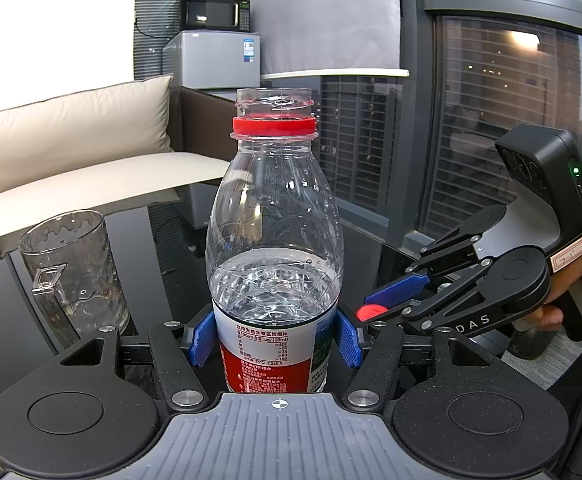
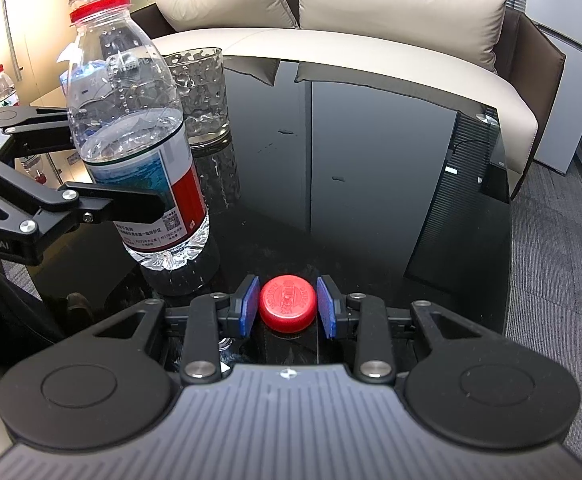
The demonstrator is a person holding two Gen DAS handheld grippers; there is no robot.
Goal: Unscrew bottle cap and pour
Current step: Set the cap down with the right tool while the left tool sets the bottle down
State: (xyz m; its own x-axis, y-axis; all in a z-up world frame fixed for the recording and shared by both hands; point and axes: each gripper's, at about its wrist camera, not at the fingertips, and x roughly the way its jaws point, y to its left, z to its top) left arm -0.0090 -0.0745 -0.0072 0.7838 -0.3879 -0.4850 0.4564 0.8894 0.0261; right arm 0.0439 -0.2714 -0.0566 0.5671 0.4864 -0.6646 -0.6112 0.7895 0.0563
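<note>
My left gripper (image 1: pixel 277 338) is shut on an uncapped clear water bottle (image 1: pixel 275 240), about half full, with a red neck ring and a red-and-white label. The bottle is held upright just above the black glass table (image 2: pixel 371 160); it also shows in the right wrist view (image 2: pixel 131 128). A textured glass mug (image 1: pixel 75 272) stands on the table left of the bottle. The red cap (image 2: pixel 287 304) lies between the blue pads of my right gripper (image 2: pixel 289 306), low over the table; small gaps show at each side of the cap. The right gripper also shows in the left wrist view (image 1: pixel 375 308).
A beige sofa with cushions (image 2: pixel 391 20) curves around the far side of the table. A small fridge with a microwave (image 1: pixel 215 12) on top stands behind it. Windows (image 1: pixel 491 120) are to the right. Another bottle (image 2: pixel 5 88) stands far left.
</note>
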